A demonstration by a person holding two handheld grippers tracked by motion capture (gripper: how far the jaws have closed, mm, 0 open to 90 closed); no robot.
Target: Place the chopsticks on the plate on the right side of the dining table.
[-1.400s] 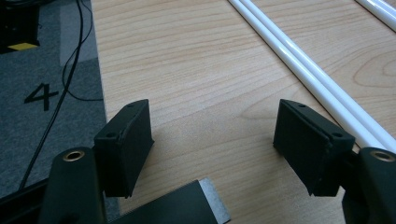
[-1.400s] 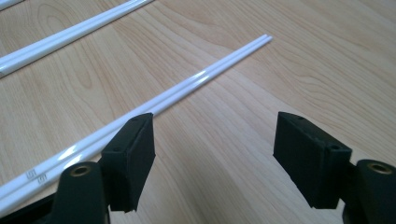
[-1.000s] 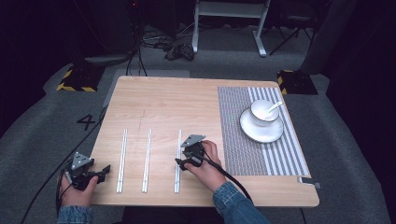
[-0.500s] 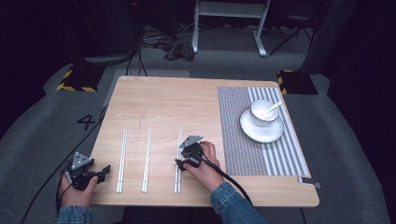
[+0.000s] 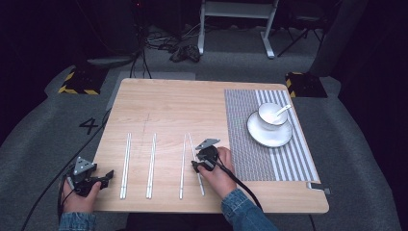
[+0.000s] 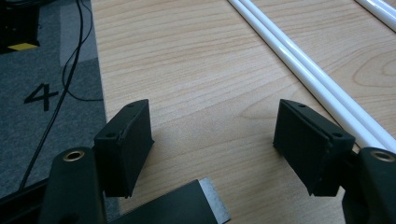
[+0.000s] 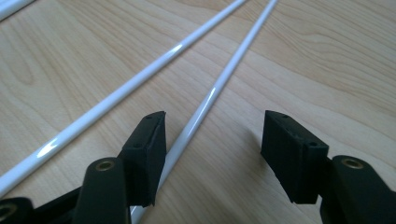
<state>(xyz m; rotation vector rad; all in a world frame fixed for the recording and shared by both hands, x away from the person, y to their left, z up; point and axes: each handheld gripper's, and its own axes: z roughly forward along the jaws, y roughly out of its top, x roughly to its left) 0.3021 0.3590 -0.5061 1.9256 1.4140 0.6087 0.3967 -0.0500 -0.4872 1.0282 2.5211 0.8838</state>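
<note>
While our right tool sits low over the near middle of the table, its jaws have just been closing and straddle one white chopstick, the right one of a pair that spreads apart toward us; the left jaw lies just beside that stick, the right jaw stands clear of it, so nothing is gripped yet. Its partner stick runs off to the left in the right gripper view. Our left tool rests at the near left corner, jaws wide and released over bare wood, with another chopstick pair just to its right. Between the two lies a third pair. Far right, a striped mat carries a saucer with a cup and spoon.
</note>
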